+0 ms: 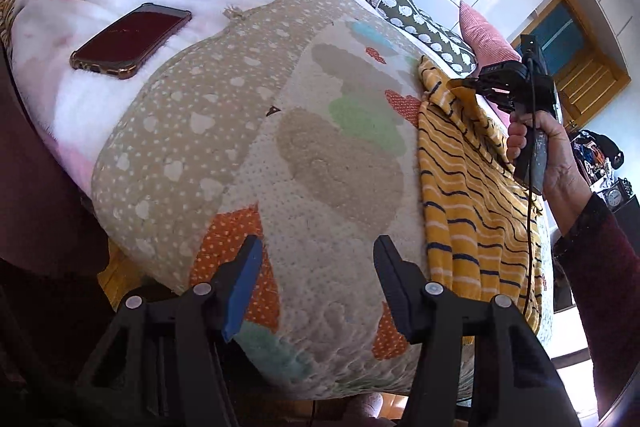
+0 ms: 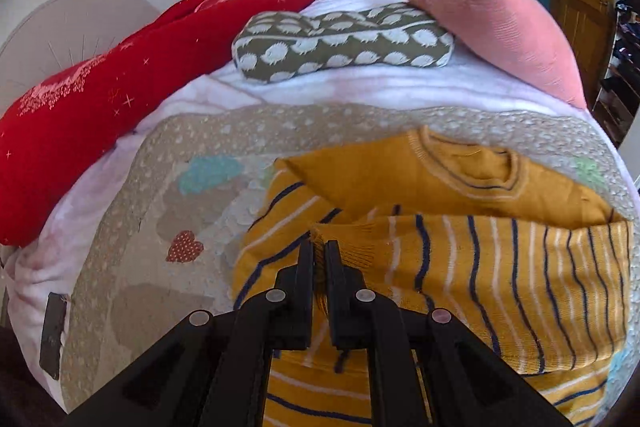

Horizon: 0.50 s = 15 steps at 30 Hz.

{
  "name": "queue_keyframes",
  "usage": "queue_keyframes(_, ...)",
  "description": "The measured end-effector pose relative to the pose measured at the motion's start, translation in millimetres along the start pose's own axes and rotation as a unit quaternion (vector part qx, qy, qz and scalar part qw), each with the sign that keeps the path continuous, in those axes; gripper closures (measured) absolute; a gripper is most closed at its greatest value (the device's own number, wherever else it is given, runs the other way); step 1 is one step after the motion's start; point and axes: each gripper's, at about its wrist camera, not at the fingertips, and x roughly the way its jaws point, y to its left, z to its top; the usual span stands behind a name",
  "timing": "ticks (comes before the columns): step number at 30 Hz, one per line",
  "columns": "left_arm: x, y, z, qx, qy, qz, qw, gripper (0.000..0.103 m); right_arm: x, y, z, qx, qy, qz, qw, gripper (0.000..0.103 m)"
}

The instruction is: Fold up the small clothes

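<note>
right gripper (image 2: 319,251): fingers are clamped together on a folded edge of the yellow striped sweater (image 2: 460,251).
left gripper (image 1: 318,267): fingers are held apart over the patterned quilt (image 1: 248,131), nothing gripped.
yellow striped sweater: is spread on the quilt's right side.
phone (image 1: 130,41): is laid on the white blanket (image 1: 80,7).

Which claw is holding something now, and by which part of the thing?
The right claw is shut on the yellow striped sweater, pinching a folded-over edge of the knit. The left claw is open, holding nothing.
</note>
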Motion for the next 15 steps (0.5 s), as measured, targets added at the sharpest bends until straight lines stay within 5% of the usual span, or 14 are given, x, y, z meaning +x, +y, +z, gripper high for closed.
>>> queue_keyframes(5,2.1,-1.1,-2.5,-0.005,0.005,-0.011,0.9999,0.046,19.7,12.4,-8.6,-0.005,0.051,0.066,0.997,0.092)
queue_keyframes(8,2.4,-11.7,-5.6,0.003,0.01,-0.023,0.9997,0.046,-18.3,5.8,-15.1,0.006,0.026,0.096,0.995,0.081)
queue_keyframes(10,4.1,-21.2,-8.8,0.011,0.018,-0.037,0.9991,0.046,-54.1,-11.5,-25.6,0.018,0.003,0.121,0.992,0.058)
queue_keyframes(12,9.0,-31.6,-13.3,0.021,0.028,-0.049,0.9982,0.043,-90.9,-42.0,-47.1,0.039,-0.013,0.133,0.99,0.048)
queue_keyframes(15,23.4,-47.9,-21.2,0.035,0.058,-0.067,0.9954,0.042,-136.7,-97.2,-94.5,0.051,-0.021,0.103,0.993,0.047)
